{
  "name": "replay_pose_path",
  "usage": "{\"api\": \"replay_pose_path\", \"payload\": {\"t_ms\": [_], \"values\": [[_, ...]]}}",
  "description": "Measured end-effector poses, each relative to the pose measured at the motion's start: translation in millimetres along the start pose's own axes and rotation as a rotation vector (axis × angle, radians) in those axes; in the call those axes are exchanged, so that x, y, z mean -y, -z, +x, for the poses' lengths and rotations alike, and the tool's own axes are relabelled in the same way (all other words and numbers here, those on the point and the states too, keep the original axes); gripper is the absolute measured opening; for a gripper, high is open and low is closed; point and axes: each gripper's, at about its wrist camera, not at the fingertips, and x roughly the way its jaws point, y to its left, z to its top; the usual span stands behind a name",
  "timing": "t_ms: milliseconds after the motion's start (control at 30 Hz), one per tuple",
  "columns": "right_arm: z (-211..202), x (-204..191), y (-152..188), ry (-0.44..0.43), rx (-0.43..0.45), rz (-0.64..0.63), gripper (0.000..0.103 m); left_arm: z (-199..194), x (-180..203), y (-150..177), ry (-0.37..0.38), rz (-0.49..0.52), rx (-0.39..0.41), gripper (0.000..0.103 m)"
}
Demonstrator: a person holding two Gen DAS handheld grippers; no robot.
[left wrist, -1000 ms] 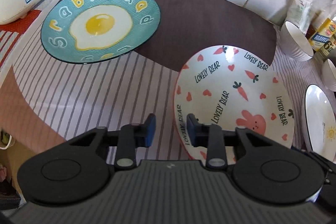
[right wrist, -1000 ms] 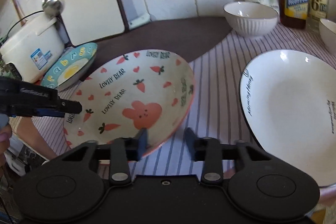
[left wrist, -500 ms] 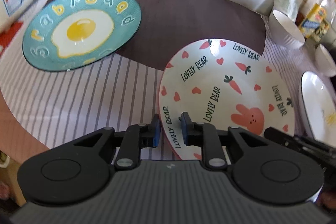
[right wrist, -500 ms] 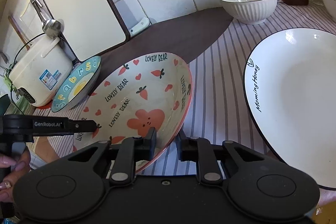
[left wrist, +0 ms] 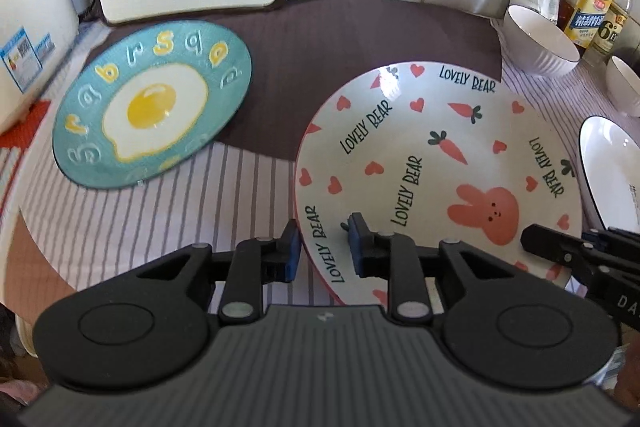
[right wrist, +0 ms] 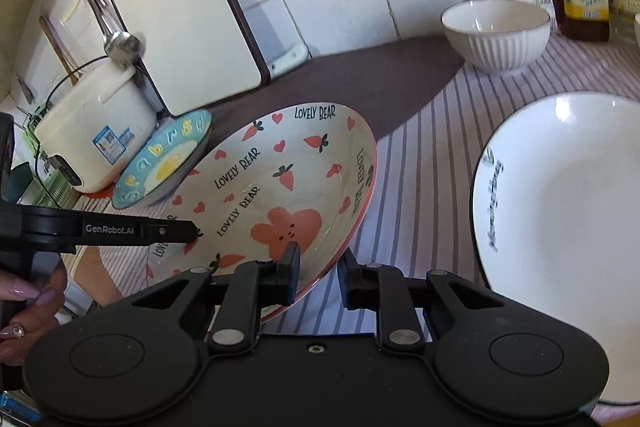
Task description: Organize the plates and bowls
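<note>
Left wrist: both claws on the bunny plate (left wrist: pixel 436 163)
Left claw (left wrist: pixel 322 247) and right claw (right wrist: pixel 320 277) each pinch its rim narrowly mid-table; uneven lifting could probably slip it onto the egg plate (left wrist: pixel 154 103).

Egg plate (left wrist: pixel 152 103) left of rabbit plate (left wrist: pixel 440 163)

Striped cloth (left wrist: pixel 120 227), egg plate (left wrist: pixel 152 103), wht bowl (right wrist: pixel 496 31)
</note>
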Motion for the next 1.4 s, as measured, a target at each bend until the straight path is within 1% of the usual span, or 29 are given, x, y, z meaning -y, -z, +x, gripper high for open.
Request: {"api": "replay_pose_path", "payload": {"t_ms": [100, 200, 333, 433, 567, 633, 767, 933, 1067, 1133, 1200, 1233, 1333, 1400], "values": [[0.1, -1.3, -7.1, 0.001, 0.019, -0.020, 0.025, -1.1, 0.5, -13.5, 0.009, 0.004, 0.010, 0.023], [-1.8, 0.8, -20.4, -0.005, 0.048, -0.017, 0.025, 1.8, -2.5, -30.7, 0.034, -0.023, 0.007, 0.024], [3.6, 2.5, -44.6, 0.011, 0.051, -0.017, 0.025, 6.5, 5.9, -52.3, 0.017, 0.020, 0.041, 0.024], [11.0, 6.4, -56.2, 0.021, 0.058, -0.005, 0.025, 18.1, 6.7, -66.8, 0.022, 0.018, 0.044, 0.024], [24.7, 11.6, -71.1, 0.043, 0.045, 0.010, 0.025, 38.5, 6.9, -82.6, 0.030, 0.021, 0.035, 0.024], [30.8, 14.5, -76.7, 0.052, 0.036, 0.027, 0.025, 48.6, 7.9, -89.4, 0.025, 0.022, 0.018, 0.025], [45.4, 18.5, -86.4, 0.066, 0.012, 0.038, 0.026, 63.5, 6.2, -99.8, 0.023, 0.018, 0.009, 0.025], [61.9, 21.7, -99.3, 0.076, -0.016, 0.051, 0.026, 76.3, 5.9, -111.7, 0.019, 0.028, 0.005, 0.025], [70.6, 25.3, -109.4, 0.088, -0.031, 0.054, 0.025, 84.0, 4.5, -115.1, 0.022, 0.004, -0.001, 0.025], [76.5, 28.1, -113.8, 0.088, -0.061, 0.044, 0.025, 90.9, 6.6, -115.3, 0.012, 0.021, -0.006, 0.025], [83.1, 30.4, -115.1, 0.097, -0.101, 0.047, 0.025, 93.9, 11.8, -115.8, -0.021, 0.042, -0.003, 0.027], [83.5, 30.1, -113.9, 0.096, -0.105, 0.053, 0.025, 93.8, 14.6, -116.1, -0.035, 0.056, 0.002, 0.028], [85.2, 25.7, -109.9, 0.110, -0.125, 0.064, 0.029, 93.5, 20.3, -116.5, -0.070, 0.059, 0.004, 0.028], [87.0, 24.7, -110.9, 0.130, -0.150, 0.055, 0.031, 89.9, 26.6, -114.3, -0.110, 0.082, 0.010, 0.026]]}}
